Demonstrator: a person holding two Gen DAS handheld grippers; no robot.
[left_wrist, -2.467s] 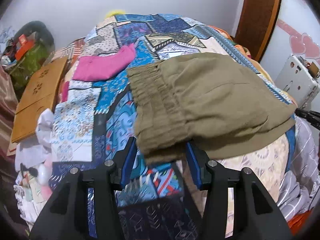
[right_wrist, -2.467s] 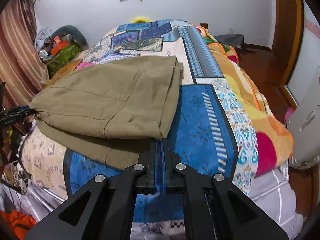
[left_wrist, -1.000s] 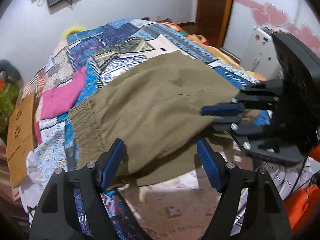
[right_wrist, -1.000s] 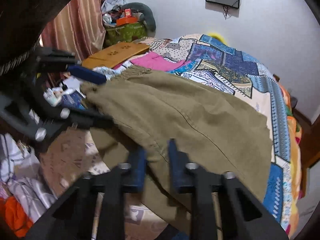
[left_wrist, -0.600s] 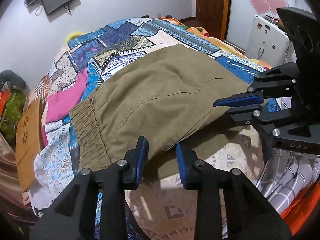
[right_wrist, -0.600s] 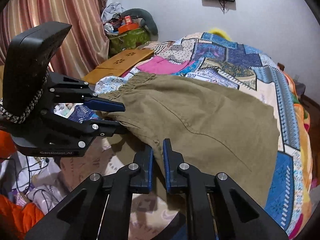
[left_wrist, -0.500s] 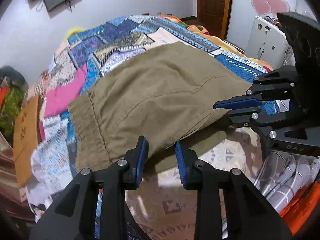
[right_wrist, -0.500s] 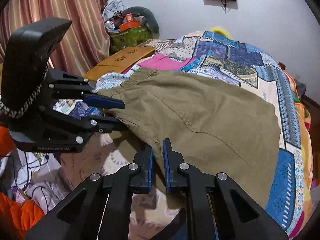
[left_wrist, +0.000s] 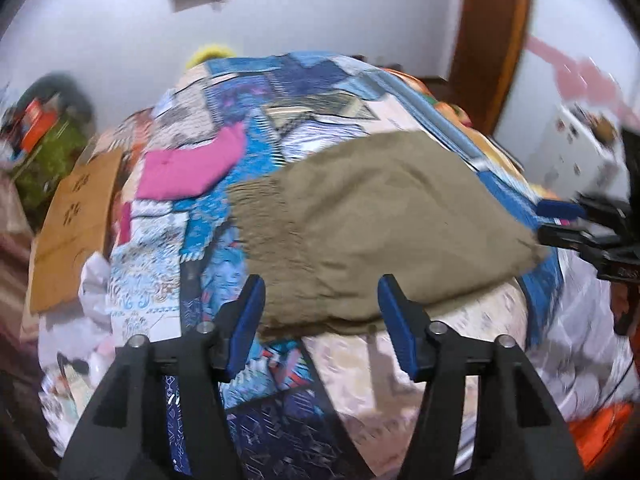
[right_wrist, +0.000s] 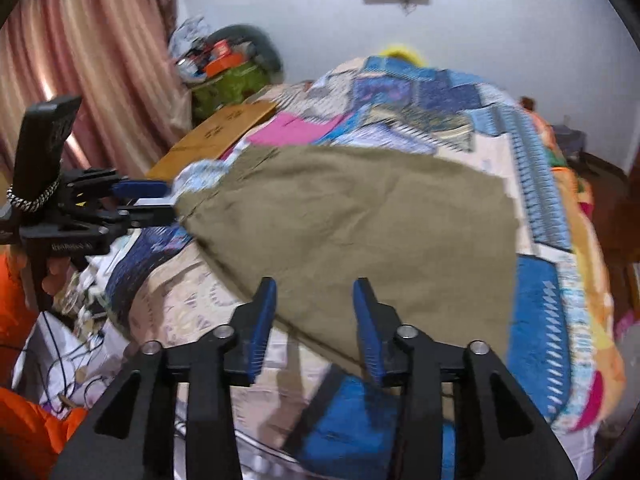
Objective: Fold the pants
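Olive-green pants [left_wrist: 372, 232] lie folded on the patchwork bedspread [left_wrist: 304, 96], waistband to the left in the left wrist view. My left gripper [left_wrist: 320, 320] is open and empty at the pants' near edge, jaws wide apart. My right gripper [right_wrist: 314, 320] is open and empty at the near edge of the pants [right_wrist: 360, 220]. The left gripper shows in the right wrist view [right_wrist: 160, 202] next to the pants' left corner. The right gripper shows in the left wrist view [left_wrist: 560, 222] at the pants' right corner. Both views are blurred.
A pink garment [left_wrist: 188, 168] lies on the bed beyond the pants. A brown cardboard sheet [left_wrist: 72, 216] lies at the bed's left edge. Cluttered bags [right_wrist: 228, 68] and a curtain [right_wrist: 80, 60] stand by the wall. A wooden door frame [left_wrist: 496, 40] is at right.
Both grippers have opened and let go of the pants. The pants now lie flat on the bed. Both grippers have drawn back a little toward the near edge.
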